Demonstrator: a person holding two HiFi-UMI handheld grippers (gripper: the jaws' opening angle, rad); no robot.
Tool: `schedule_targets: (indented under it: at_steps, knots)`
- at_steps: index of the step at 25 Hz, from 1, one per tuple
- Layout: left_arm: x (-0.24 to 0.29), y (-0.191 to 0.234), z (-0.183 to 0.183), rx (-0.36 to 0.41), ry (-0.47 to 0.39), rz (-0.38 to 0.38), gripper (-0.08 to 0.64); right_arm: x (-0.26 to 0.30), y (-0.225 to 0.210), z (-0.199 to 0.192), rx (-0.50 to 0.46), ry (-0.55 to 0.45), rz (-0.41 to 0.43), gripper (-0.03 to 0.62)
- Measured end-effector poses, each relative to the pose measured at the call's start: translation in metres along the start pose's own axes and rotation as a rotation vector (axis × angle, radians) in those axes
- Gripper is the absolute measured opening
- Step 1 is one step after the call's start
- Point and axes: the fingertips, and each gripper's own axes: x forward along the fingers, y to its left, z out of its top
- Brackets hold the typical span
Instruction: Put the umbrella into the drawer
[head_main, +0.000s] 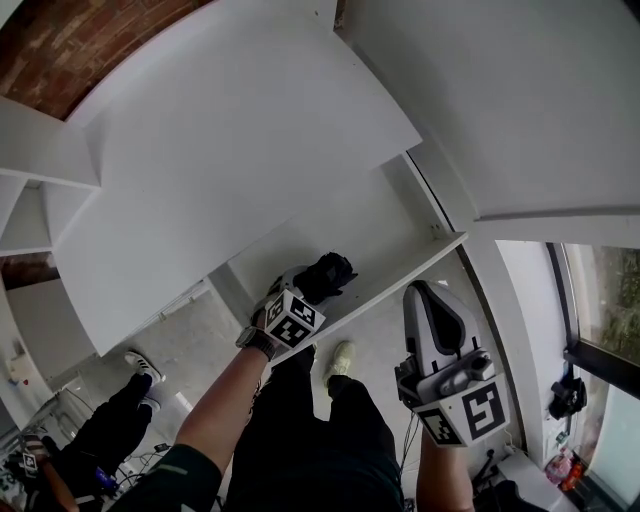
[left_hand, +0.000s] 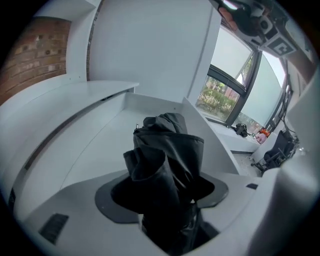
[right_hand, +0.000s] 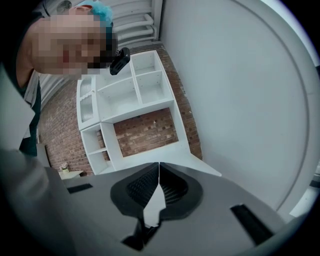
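A folded black umbrella (head_main: 327, 274) (left_hand: 167, 157) is gripped between the jaws of the left gripper (head_main: 300, 295) (left_hand: 165, 194), its crumpled fabric filling the gap between the pads. The umbrella's long axis runs straight along the jaws. It points away from the person and slants down into an open white drawer (head_main: 412, 270) (left_hand: 212, 135), so its far end hangs over the bare drawer floor, near the front edge. Which end carries the handle cannot be told. The right gripper (head_main: 428, 300) (right_hand: 159, 186) hangs just to the right, outside the drawer front, with its jaws closed together on nothing. The drawer juts from a tall white cabinet (head_main: 230, 150) whose plain panels fill the top of the head view. Below the drawer lie a pale grey floor (head_main: 190, 325) and the person's dark trousers and a light shoe (head_main: 342, 360). A red brick wall (head_main: 70, 40) (right_hand: 145, 132) stands behind the cabinet. Open white shelving (right_hand: 125, 95) stands against it in the right gripper view. The left gripper view shows large windows (left_hand: 225, 95) to the right, with greenery outside.
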Motion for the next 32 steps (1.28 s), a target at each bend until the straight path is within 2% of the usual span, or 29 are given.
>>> schedule_targets:
  at_steps: [4, 11, 20, 23, 28, 32]
  knots:
    - [0.009, 0.001, -0.015, 0.008, 0.059, -0.005, 0.291, -0.002, -0.002, 0.0, -0.008, 0.011, -0.008, 0.005]
    - [-0.008, 0.009, 0.004, -0.034, 0.011, 0.031, 0.262, -0.013, -0.002, 0.004, 0.002, 0.001, -0.003, 0.005]
    - [-0.082, 0.018, 0.048, -0.153, -0.148, 0.159, 0.11, -0.029, -0.008, 0.012, 0.027, 0.02, -0.016, 0.005]
    - [-0.11, 0.01, 0.062, -0.181, -0.193, 0.185, 0.081, -0.039, -0.007, 0.008, 0.015, 0.066, -0.029, 0.005]
    - [-0.152, 0.0, 0.084, -0.203, -0.265, 0.222, 0.021, -0.048, -0.001, 0.015, 0.009, 0.08, -0.005, 0.005]
    - [-0.186, -0.011, 0.101, -0.231, -0.338, 0.239, 0.008, -0.057, 0.007, 0.022, -0.001, 0.08, 0.027, 0.005]
